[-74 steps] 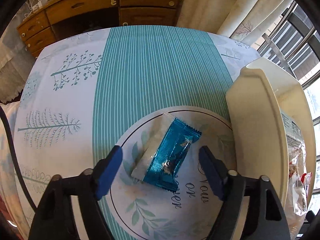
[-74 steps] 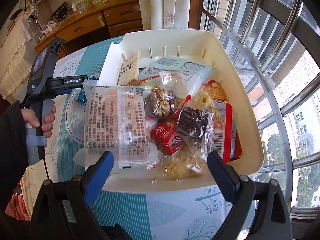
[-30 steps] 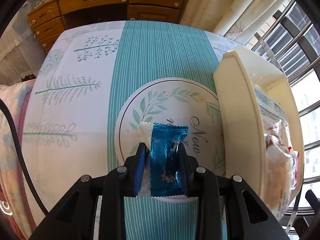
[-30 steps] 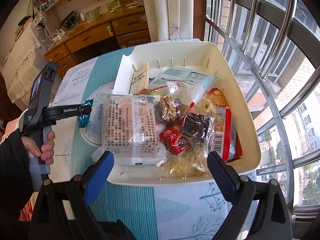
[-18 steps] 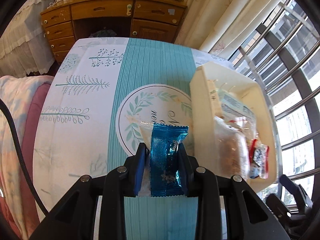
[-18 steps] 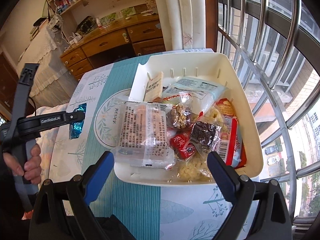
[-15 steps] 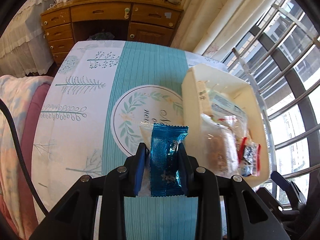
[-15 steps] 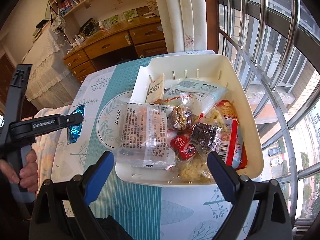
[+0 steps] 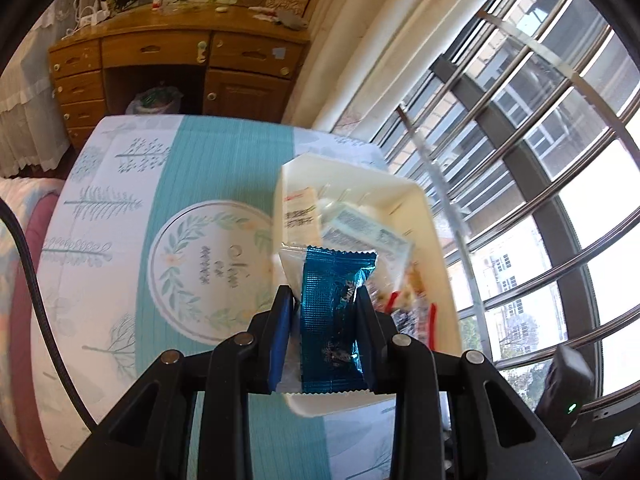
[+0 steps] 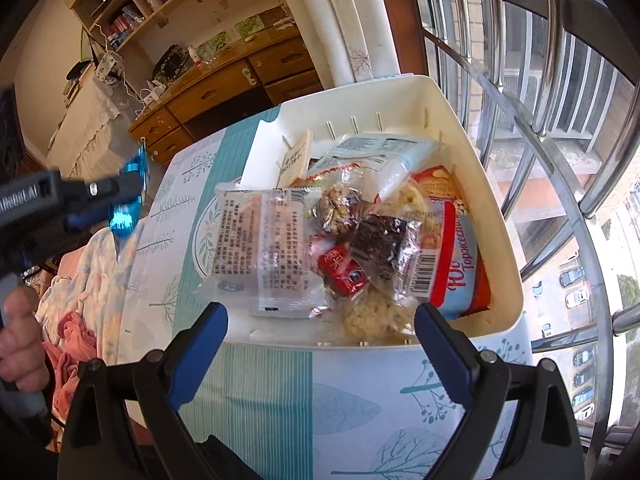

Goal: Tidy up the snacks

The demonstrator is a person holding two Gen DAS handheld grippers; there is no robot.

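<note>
Left gripper (image 9: pixel 324 300) clamps blue packet (image 9: pixel 334 312), raised above near-left corner of bin (image 10: pixel 496 200). Right gripper (image 10: pixel 320 320) jaws wide, empty, at bin's near edge. Advice: carry packet over bin middle, lower, then release.

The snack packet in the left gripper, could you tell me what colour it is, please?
Shiny metallic blue snack packet, clearest in the left wrist view.

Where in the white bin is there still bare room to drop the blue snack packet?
The white bin is crowded: packets cover the middle and near side. Bare room shows only along the far wall behind the packets and in the left corner by the upright cracker packet. The tablecloth in front lies bare.
</note>
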